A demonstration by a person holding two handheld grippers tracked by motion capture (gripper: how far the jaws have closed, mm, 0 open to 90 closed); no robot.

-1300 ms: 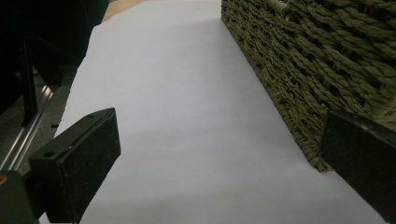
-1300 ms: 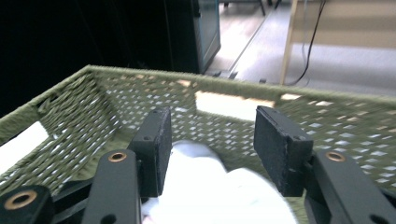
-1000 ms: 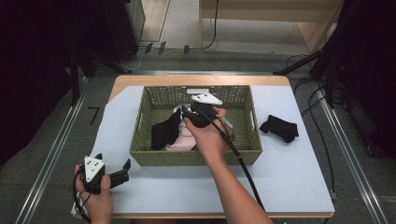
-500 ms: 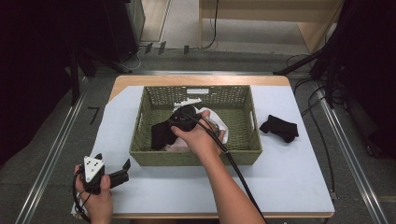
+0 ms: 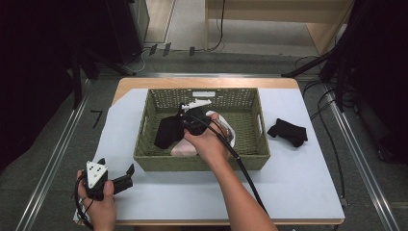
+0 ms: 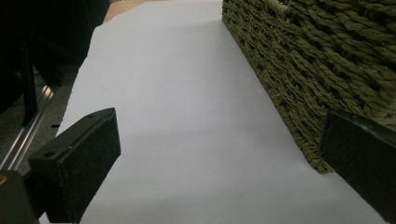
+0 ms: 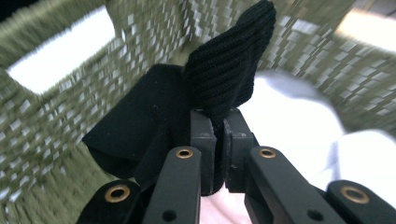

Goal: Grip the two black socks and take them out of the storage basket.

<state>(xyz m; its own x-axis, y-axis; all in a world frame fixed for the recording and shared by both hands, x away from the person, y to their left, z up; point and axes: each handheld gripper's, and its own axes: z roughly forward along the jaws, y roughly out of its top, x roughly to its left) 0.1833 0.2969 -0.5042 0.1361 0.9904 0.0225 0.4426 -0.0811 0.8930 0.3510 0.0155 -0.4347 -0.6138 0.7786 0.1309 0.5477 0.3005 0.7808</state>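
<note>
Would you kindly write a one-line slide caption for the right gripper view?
Right gripper pinching a black knit cloth inside the woven green basket, white cloth beneath.

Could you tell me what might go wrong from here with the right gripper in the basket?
The right gripper is shut on a black sock by a thin fold, so the sock may slip free on lifting. The sock's hanging part lies against the white cloth and could drag it along. It may also catch on the wicker basket wall.
</note>
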